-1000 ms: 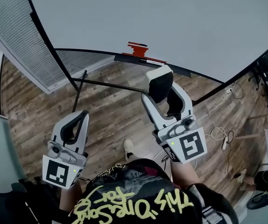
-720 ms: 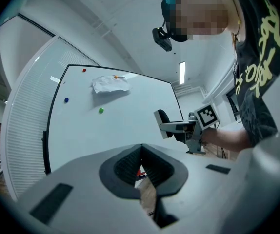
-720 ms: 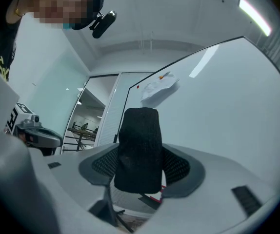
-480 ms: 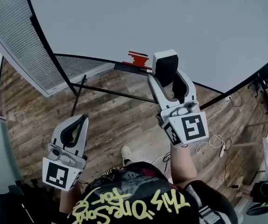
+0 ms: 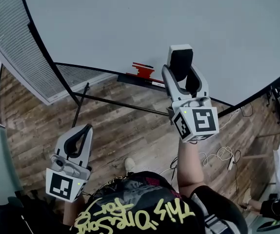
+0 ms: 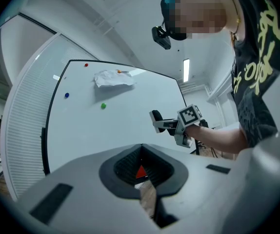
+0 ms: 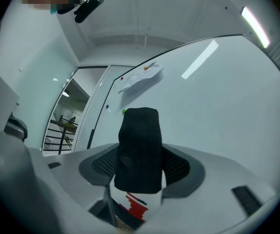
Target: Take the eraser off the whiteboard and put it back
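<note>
The eraser (image 5: 180,55), a white block with a black felt face, is clamped in my right gripper (image 5: 181,70), which is shut on it and held up in front of the whiteboard (image 5: 130,23). I cannot tell whether the eraser touches the board. In the right gripper view the felt (image 7: 140,150) stands upright between the jaws of the right gripper (image 7: 140,177). My left gripper (image 5: 83,130) hangs low at the left, shut and empty. In the left gripper view its shut tips frame a small gap, and the right gripper (image 6: 156,119) shows beyond.
A red object (image 5: 143,71) lies on the board's tray (image 5: 130,77). A sheet of paper (image 6: 113,78) and a green magnet (image 6: 103,106) are stuck on the board. Below are the stand's bar (image 5: 115,104), the wooden floor (image 5: 32,126) and cables (image 5: 223,155). A slatted panel (image 5: 13,48) stands at the left.
My right gripper has risen with the eraser from in front of the tray to in front of the board's lower part. The left gripper stays low.
</note>
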Action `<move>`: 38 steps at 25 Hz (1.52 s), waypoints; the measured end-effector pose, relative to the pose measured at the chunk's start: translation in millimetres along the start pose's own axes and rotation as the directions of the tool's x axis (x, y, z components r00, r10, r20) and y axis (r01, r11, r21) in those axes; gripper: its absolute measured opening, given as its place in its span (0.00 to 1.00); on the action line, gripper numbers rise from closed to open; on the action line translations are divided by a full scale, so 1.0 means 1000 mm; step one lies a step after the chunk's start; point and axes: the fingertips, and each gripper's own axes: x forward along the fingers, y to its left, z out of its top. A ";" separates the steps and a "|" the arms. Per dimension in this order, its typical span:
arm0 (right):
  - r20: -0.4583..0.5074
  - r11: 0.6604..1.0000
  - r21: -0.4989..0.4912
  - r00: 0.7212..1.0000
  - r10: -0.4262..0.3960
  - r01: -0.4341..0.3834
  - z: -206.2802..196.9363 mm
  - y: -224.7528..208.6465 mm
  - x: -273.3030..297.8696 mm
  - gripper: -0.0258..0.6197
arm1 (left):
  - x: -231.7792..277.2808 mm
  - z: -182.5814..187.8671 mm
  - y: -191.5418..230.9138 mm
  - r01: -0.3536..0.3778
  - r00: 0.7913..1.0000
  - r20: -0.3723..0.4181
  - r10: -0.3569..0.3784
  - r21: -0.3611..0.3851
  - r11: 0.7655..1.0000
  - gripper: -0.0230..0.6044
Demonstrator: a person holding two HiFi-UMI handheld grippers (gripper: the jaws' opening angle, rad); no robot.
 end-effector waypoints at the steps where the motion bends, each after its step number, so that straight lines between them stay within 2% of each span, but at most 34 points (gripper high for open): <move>1: -0.003 1.000 -0.006 1.000 -0.012 0.012 -0.001 -0.005 0.003 0.44 | 0.002 0.000 0.001 -0.003 1.000 0.000 0.003 0.002 1.000 0.05; 12: -0.046 0.997 -0.027 0.996 -0.070 0.069 -0.021 -0.036 0.044 0.44 | 0.027 -0.004 0.016 -0.041 0.999 -0.010 0.041 0.005 0.999 0.05; 18: -0.067 0.993 -0.073 0.993 -0.094 0.089 -0.031 -0.044 0.062 0.44 | 0.037 -0.005 0.021 -0.059 0.998 -0.010 0.059 0.010 0.998 0.05; 23: -0.085 0.986 -0.122 0.989 -0.125 0.114 -0.035 -0.053 0.070 0.44 | 0.046 -0.006 0.022 -0.065 0.998 -0.007 0.066 0.012 0.998 0.05; 38: -0.110 0.976 -0.149 0.978 -0.178 0.161 -0.047 -0.068 0.087 0.44 | 0.049 -0.004 0.029 -0.094 0.995 -0.006 0.095 0.029 0.995 0.05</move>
